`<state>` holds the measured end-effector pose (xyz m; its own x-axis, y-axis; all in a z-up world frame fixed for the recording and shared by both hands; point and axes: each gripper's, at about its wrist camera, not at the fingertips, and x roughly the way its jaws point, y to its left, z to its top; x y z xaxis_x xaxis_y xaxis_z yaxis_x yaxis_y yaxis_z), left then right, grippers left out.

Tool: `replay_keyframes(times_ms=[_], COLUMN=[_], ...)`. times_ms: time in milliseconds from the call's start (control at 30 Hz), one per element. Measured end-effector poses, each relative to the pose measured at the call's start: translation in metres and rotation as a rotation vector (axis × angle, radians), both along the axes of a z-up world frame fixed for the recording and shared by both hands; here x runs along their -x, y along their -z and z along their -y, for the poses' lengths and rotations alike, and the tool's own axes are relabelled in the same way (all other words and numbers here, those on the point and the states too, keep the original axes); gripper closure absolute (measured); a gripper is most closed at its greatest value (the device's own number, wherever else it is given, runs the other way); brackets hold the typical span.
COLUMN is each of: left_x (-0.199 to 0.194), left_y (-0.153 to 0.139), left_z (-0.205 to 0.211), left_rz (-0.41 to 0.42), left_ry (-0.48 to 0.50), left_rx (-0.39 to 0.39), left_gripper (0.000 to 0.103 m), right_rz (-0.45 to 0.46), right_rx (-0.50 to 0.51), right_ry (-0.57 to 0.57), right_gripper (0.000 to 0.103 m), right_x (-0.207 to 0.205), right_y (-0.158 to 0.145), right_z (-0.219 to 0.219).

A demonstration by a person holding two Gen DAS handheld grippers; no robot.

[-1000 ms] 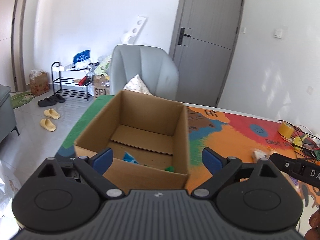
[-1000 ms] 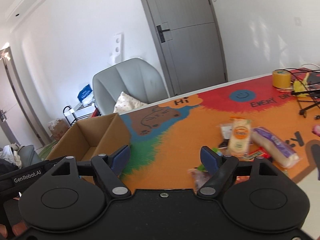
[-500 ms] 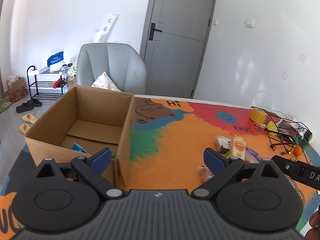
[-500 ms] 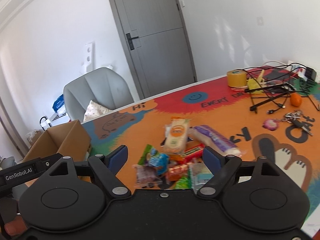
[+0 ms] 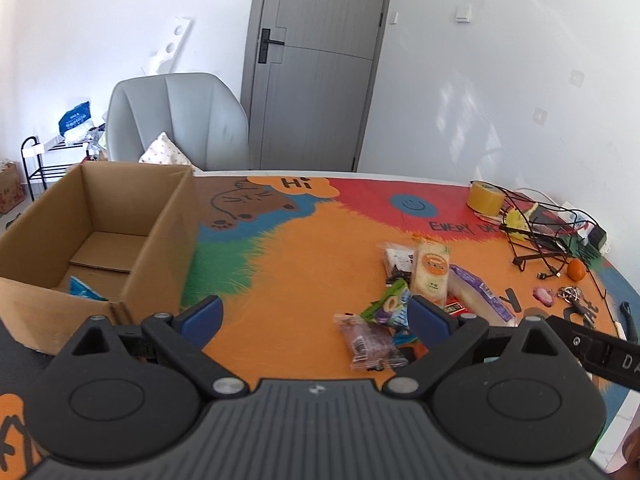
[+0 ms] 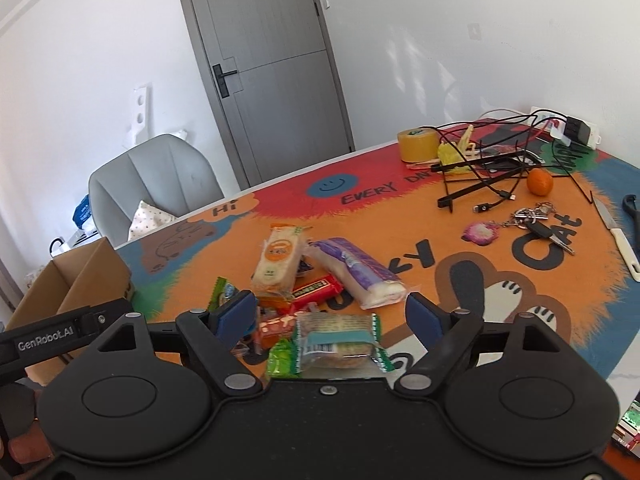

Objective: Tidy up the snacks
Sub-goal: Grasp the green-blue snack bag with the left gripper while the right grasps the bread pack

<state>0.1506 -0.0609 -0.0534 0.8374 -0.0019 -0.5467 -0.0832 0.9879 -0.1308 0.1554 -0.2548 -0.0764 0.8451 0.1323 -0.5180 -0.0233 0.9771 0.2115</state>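
A pile of wrapped snacks (image 5: 416, 292) lies on the colourful mat, right of an open cardboard box (image 5: 92, 236) that holds a blue packet (image 5: 82, 289). My left gripper (image 5: 316, 316) is open over bare orange mat, its right pad beside the pile. In the right wrist view the same snack pile (image 6: 312, 280) sits just ahead: a cream-and-orange cracker pack (image 6: 278, 260), a purple roll (image 6: 356, 272), a red bar (image 6: 316, 289). My right gripper (image 6: 332, 316) is open above a clear green-edged biscuit pack (image 6: 336, 346), not touching it. The box (image 6: 76, 280) is at far left.
A tape roll (image 6: 418, 144), tangled black cables and a wire stand (image 6: 496, 164), an orange (image 6: 539, 181), keys (image 6: 536, 224) and a knife (image 6: 618, 240) crowd the mat's right side. A grey chair (image 5: 176, 120) and a door stand beyond the table.
Both grippers have swung right, away from the box and toward the snack pile. The pile now lies right in front of the right gripper. Both stay open.
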Motion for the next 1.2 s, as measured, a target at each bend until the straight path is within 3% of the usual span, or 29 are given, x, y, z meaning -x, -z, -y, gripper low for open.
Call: replay_keyframes(times_ms=[267,667,767,833,900,1200], left_x=[-0.022,-0.056,-0.064,-0.069,-0.072,-0.081], left_y=[0.015,0.037,0.042,0.045,0.048,0.051], left_z=[0.022,0.027,0.032,0.036,0.041,0.063], left_rz=[-0.037,-0.109,-0.126,-0.135,-0.143,-0.124], left_ry=[0.057,0.071,0.078,0.082,0.09,0.114], left_rx=[-0.021,-0.035,-0.038,-0.046,-0.055,-0.1], left_gripper=[0.005,0.005,0.005,0.005,0.005,0.006], right_rz=[-0.054,-0.148,-0.188,-0.192,-0.18,-0.163], right_rx=[-0.01,-0.019,-0.031,-0.054,-0.014,-0.042], right_ry=[0.04,-0.001,-0.009,-0.008,-0.008,-0.001], right_gripper=[0.021,0.021,0.026,0.038,0.047,0.052], right_x=[-0.011,-0.05,-0.057,-0.058,-0.058,-0.059], right_y=[0.018,0.051,0.06,0.064,0.064,0.064], right_z=[0.015,0.004,0.007,0.01,0.009,0.029])
